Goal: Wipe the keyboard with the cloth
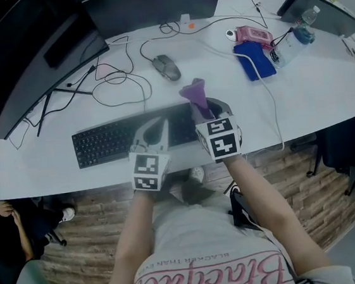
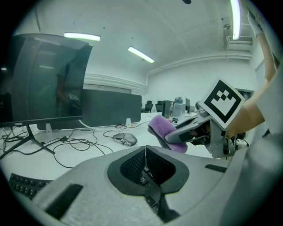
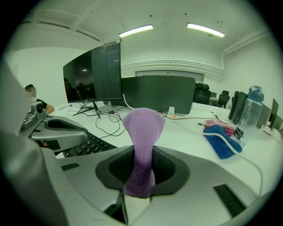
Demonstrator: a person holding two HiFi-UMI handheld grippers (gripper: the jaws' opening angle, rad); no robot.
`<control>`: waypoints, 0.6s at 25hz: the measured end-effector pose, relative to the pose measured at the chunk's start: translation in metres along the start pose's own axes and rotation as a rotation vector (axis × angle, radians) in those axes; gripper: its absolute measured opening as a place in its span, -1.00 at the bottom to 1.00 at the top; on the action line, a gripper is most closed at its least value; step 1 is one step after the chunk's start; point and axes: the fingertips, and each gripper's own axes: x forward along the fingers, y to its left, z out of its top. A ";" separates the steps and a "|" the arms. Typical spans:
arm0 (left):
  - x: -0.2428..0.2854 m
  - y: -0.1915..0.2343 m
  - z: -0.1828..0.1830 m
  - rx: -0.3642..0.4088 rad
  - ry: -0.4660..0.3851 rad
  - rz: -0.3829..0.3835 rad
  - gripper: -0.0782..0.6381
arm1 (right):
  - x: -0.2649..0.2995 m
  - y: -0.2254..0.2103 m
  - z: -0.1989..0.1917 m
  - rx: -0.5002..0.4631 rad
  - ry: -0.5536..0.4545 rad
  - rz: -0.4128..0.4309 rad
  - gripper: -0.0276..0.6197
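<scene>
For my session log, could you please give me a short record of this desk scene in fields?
keyboard: black, at the near edge of the white desk
cloth: purple, upright, pinched in the right hand-held gripper
left hand-held gripper: jaws together, nothing held, above the keyboard
mouse: grey, behind the keyboard

The keyboard lies on the desk, the mouse behind it, monitors beyond.
</scene>
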 end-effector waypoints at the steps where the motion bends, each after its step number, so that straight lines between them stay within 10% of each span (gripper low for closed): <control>1: -0.004 0.001 0.002 0.002 -0.006 0.000 -0.76 | -0.004 0.002 0.002 -0.002 -0.008 -0.004 -0.64; 15: -0.070 0.031 0.023 0.053 -0.088 0.023 -0.76 | -0.057 0.068 0.038 0.027 -0.085 0.043 -0.64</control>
